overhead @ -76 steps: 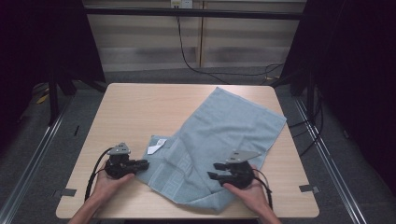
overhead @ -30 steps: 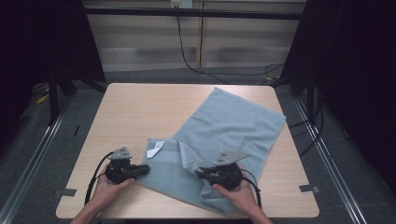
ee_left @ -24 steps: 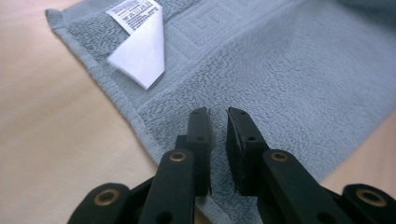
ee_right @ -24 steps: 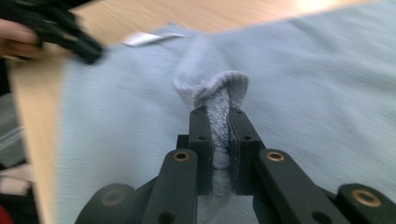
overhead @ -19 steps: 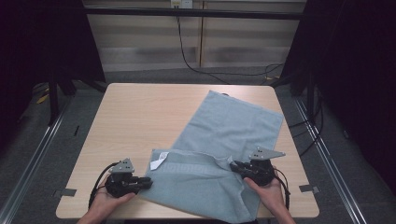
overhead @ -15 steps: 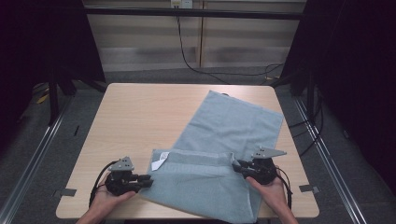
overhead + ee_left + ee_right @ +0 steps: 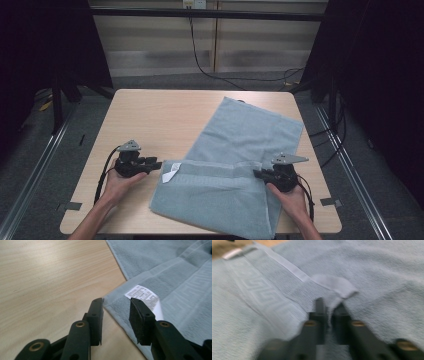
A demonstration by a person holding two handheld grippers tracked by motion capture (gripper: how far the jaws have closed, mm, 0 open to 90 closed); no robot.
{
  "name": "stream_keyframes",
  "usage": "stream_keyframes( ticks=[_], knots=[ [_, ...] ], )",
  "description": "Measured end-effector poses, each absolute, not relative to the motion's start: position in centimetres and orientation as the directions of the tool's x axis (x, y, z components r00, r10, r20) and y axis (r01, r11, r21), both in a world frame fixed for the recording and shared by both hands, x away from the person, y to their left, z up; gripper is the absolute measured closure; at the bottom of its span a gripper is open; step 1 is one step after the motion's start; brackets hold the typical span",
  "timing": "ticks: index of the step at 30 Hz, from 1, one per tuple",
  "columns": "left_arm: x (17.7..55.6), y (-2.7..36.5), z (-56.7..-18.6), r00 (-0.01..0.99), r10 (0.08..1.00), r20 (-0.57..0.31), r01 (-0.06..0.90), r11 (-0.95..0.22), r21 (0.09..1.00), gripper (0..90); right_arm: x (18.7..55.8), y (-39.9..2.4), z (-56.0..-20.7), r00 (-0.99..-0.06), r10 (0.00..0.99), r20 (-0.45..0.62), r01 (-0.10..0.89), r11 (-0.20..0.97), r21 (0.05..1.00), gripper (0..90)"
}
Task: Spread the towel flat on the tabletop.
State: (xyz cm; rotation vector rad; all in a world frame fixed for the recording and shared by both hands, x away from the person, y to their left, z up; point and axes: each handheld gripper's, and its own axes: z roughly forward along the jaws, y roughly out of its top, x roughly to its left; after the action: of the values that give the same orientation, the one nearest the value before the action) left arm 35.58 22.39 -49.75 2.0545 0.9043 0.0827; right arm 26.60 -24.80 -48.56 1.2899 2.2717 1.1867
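- High view has the light blue towel [image 7: 235, 170] lying across the right half of the table [image 7: 150, 115], near end folded back over itself so a doubled band runs between the two hands.
- Right gripper [image 7: 261, 174] is clamped down on the right end of that folded edge. Right gripper view backs it up: jaws together with a ridge of cloth pinched between them, and they've just been closing.
- Left gripper [image 7: 116, 312] is the weak spot. Its jaws stand apart and have just been opening. The towel's corner and the white care label [image 7: 142, 295] sit right at the pads [image 7: 136, 315], but nothing looks gripped.
- So the risk, as I see it: if the right hand pulls now, only one end travels and the fold skews or drags open, since the left corner is free.
- Also that right pinch looks like a thin bite of fabric, and it could slip out under tension.
- If the left jaws close too shallow, they might catch just the label instead of the cloth.
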Motion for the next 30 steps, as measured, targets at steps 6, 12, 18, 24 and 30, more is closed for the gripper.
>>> stream_keyframes(
  ticks=[6,12,18,24,30],
  knots=[
    [35.9,20.8,-50.6,0.748,0.614,-0.253,0.565,-0.387,0.729,44.8,26.5,-24.9,-49.4,-0.554,0.817,0.158,0.612,0.272,0.743,88.1],
    [35.1,19.8,-50.6,0.791,0.574,-0.213,0.517,-0.439,0.735,44.7,26.5,-24.8,-49.9,-0.556,0.816,0.156,0.621,0.283,0.731,88.0],
    [34.0,19.1,-50.5,0.827,0.537,-0.167,0.47,-0.497,0.729,76.3,26.3,-24.6,-50.4,-0.552,0.817,0.168,0.631,0.277,0.725,88.1],
    [33.6,19.8,-50.5,0.817,0.539,-0.205,0.498,-0.478,0.723,84.2,27.1,-24.2,-50.6,-0.559,0.814,0.157,0.623,0.288,0.728,88.5],
    [33.2,20.7,-50.6,0.8,0.558,-0.219,0.517,-0.455,0.725,84.5,30.5,-23.0,-50.6,-0.552,0.828,0.099,0.607,0.318,0.728,88.6]
  ],
)
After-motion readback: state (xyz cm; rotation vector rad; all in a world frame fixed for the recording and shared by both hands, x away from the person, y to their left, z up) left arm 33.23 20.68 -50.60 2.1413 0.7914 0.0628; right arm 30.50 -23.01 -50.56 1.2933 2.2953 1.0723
